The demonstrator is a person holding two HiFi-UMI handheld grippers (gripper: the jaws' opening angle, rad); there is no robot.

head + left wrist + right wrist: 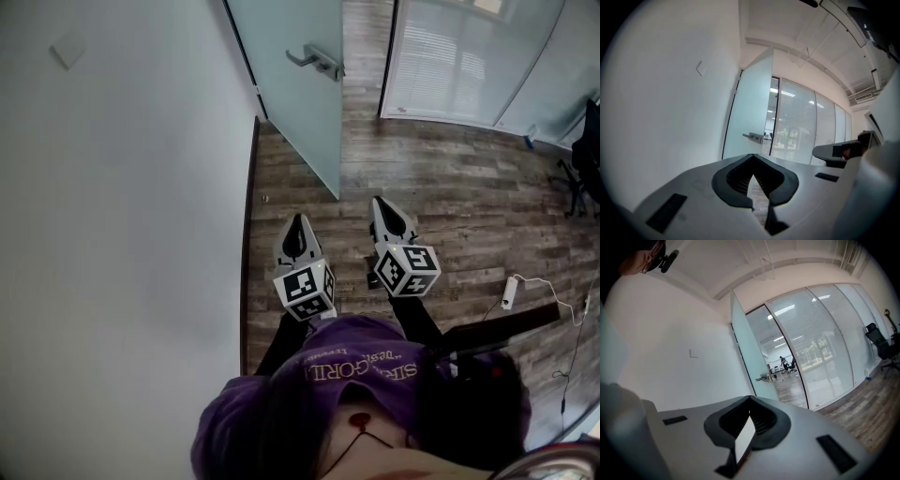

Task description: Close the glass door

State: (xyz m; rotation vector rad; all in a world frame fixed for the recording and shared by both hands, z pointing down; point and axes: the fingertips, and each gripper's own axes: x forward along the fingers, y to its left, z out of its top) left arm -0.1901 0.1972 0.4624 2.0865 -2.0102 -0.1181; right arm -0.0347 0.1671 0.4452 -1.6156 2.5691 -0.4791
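Observation:
The frosted glass door (302, 103) stands open, swung out from the white wall, with a metal lever handle (319, 62). Both grippers are held level over the wood floor, short of the door's free edge and touching nothing. My left gripper (298, 218) is shut and empty. My right gripper (377, 201), beside it, is also shut with nothing between its pads. In the left gripper view the door (751, 110) and its handle (753, 137) lie ahead beyond the closed tips (752, 156). The right gripper view shows the door (746, 355) ahead, left of the doorway.
A white wall (122, 187) runs along the left. A frosted glass partition (459, 56) stands right of the doorway. An office chair (586, 159) is at the far right. A white power strip with cable (509, 292) lies on the floor.

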